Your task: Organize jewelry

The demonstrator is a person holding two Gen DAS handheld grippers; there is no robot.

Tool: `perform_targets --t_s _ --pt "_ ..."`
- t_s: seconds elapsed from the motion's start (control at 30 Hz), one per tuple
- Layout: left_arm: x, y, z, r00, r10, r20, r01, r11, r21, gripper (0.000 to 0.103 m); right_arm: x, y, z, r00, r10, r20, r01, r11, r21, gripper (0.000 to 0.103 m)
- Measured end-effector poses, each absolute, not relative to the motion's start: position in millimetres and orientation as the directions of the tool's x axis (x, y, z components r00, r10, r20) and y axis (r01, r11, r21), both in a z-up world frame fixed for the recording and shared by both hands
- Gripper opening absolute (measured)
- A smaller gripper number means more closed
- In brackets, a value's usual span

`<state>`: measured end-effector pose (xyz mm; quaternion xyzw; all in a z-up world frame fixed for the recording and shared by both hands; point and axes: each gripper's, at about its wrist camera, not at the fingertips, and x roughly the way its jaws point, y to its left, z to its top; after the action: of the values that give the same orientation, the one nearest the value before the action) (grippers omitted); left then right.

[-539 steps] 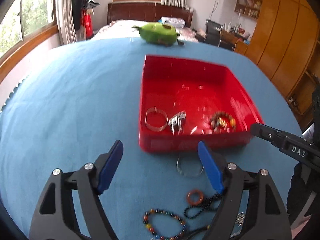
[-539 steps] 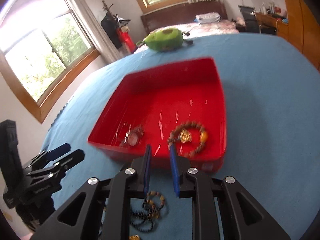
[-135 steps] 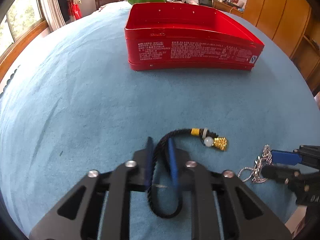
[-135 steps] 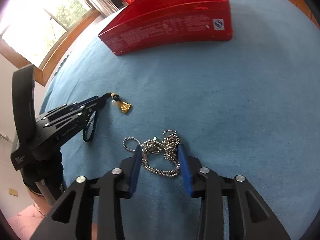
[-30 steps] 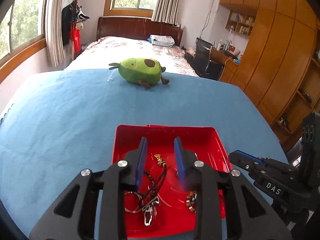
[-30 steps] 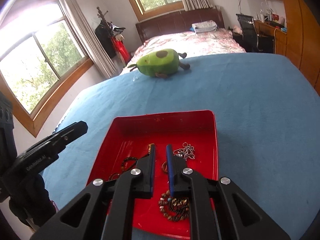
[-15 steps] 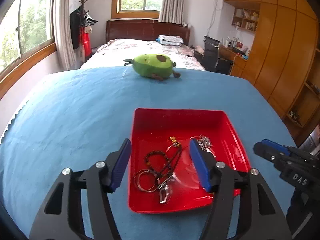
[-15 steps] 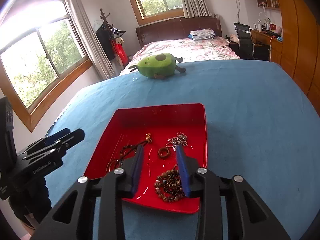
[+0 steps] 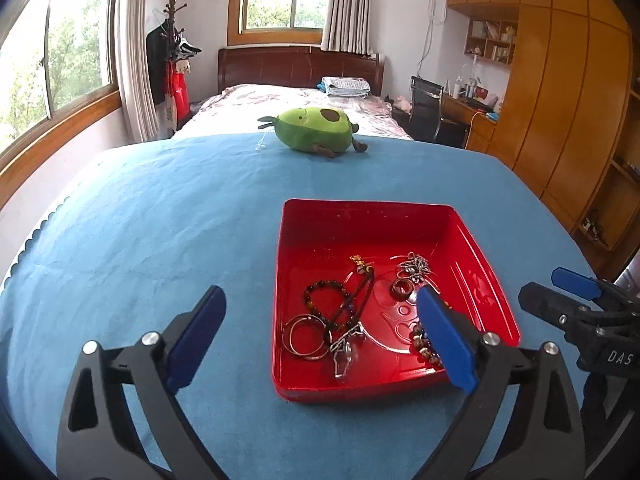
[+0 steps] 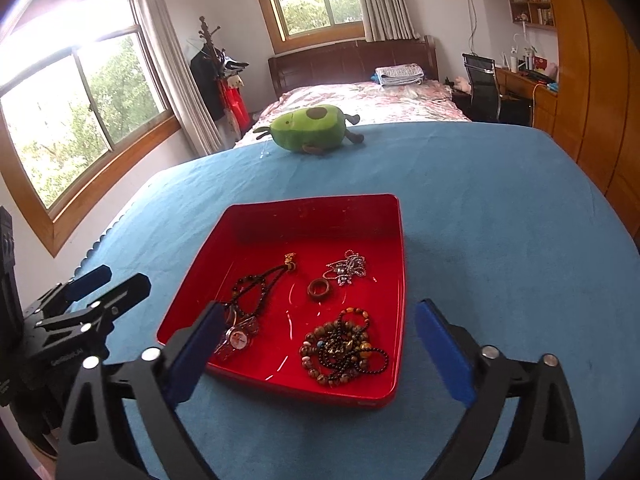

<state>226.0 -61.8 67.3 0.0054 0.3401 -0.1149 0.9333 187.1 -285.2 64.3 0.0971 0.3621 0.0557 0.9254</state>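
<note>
We look over a wide table under a soft blue cloth, its nap faintly wrinkled. At twelve o'clock on the far edge lies a green avocado plush, rounded and fuzzy.

Both tools point downward at a slant toward the cloth. Our left gripper has its black frame spread across the bottom of the left wrist view, blue pads splayed; its jaws are opening, already very wide, and they grip nothing. Our right gripper sits in the same pose in the right wrist view, jaws also opening to a broad span, with nothing pinched.

The red tray, a glossy square with shallow upright walls, rests flat on the cloth. From the left gripper it sits at one o'clock, its near edge reaching between the pads. From the right gripper it lies at twelve o'clock, the near rim low between the pads.

Inside the tray, the beaded bracelets are heaped at the near right corner. A black cord with gold charm runs toward the middle, a silver chain is bunched at two o'clock, and a wristwatch lies near the left wall. The small brown ring sits at the centre.
</note>
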Motion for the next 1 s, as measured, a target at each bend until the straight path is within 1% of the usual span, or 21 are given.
perform_targets --t_s 0.13,0.33,0.43,0.6,0.73,1.0 --pt "215.4 -62.5 67.4 0.774 -0.179 -0.607 0.208 0.978 -0.022 0.098 182.6 -285.6 59.3 0.735 0.148 -0.662 -0.017 0.980 0.200 0.099" --pt "204.6 -54.7 60.1 0.790 -0.156 -0.592 0.183 0.983 -0.014 0.099 176.7 -285.5 55.5 0.728 0.119 -0.675 0.009 0.983 0.184 0.099" --pt "203.6 -50.9 55.4 0.790 -0.144 -0.596 0.172 0.985 -0.010 0.099 173.4 -283.6 54.5 0.726 0.112 -0.679 0.011 0.985 0.175 0.099" --pt "200.3 -47.2 50.3 0.780 -0.150 -0.607 0.178 0.984 -0.015 0.099 171.7 -281.2 51.6 0.701 0.168 -0.693 -0.015 0.975 0.222 0.099" --pt "196.5 -48.3 50.0 0.779 -0.156 -0.607 0.188 0.982 -0.011 0.100 170.4 -279.8 49.8 0.691 0.179 -0.700 -0.020 0.973 0.230 0.099" --pt "205.7 -45.4 43.9 0.749 -0.147 -0.645 0.183 0.983 -0.011 0.100 173.1 -281.2 42.9 0.666 0.190 -0.722 -0.018 0.971 0.239 0.099"
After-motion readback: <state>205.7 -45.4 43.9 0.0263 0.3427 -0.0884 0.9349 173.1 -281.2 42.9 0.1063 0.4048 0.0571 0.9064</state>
